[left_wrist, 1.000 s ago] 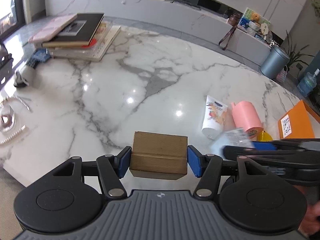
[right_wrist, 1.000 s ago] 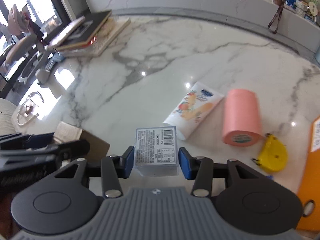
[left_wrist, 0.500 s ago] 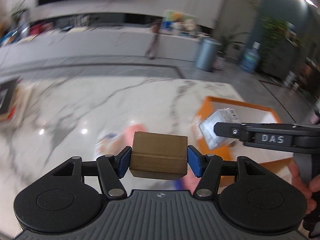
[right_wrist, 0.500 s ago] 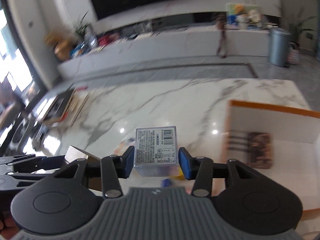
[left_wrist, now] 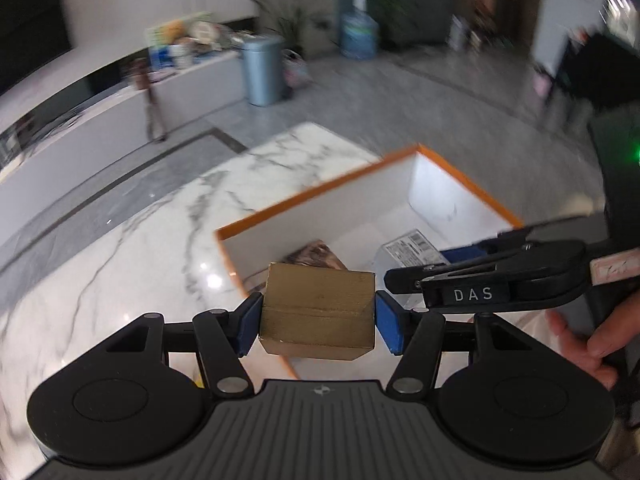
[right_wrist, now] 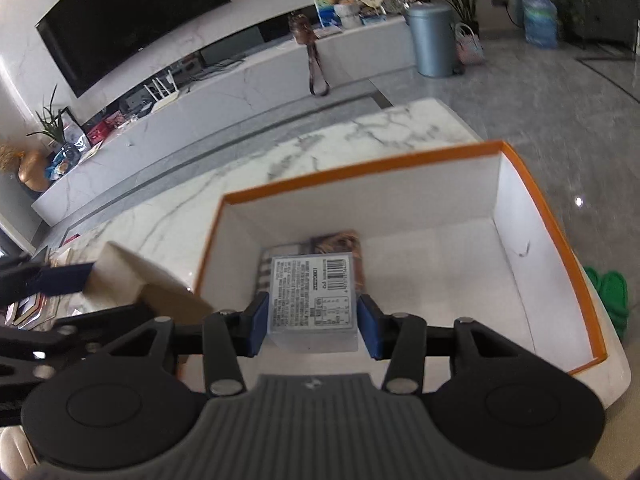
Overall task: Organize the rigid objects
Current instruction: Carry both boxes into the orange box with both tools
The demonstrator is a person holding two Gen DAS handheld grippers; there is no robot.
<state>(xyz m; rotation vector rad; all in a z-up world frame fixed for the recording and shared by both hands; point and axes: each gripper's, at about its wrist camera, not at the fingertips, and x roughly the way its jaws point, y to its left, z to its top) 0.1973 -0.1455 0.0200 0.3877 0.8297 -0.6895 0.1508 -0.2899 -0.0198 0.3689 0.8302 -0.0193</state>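
My left gripper point(left_wrist: 318, 322) is shut on a brown wooden block point(left_wrist: 318, 310) and holds it over the near left wall of an orange-rimmed white box point(left_wrist: 320, 194). My right gripper point(right_wrist: 312, 326) is shut on a clear plastic box with a barcode label point(right_wrist: 312, 296) and holds it above the inside of the orange-rimmed box point(right_wrist: 360, 174). The clear box also shows in the left wrist view point(left_wrist: 408, 246). A flat patterned item point(right_wrist: 340, 242) lies on the box floor under it. The wooden block shows at the left in the right wrist view point(right_wrist: 136, 276).
The orange box sits at the corner of a white marble table point(right_wrist: 240, 184). Beyond the table edge are grey floor, a blue-grey bin point(right_wrist: 432, 40) and a long white TV bench point(right_wrist: 240, 76). Something green point(right_wrist: 608, 292) lies on the floor to the right.
Both grippers have swung right, from over the scattered items on the marble to the orange box. Each still holds its object. The right gripper now hangs over the box's inside.
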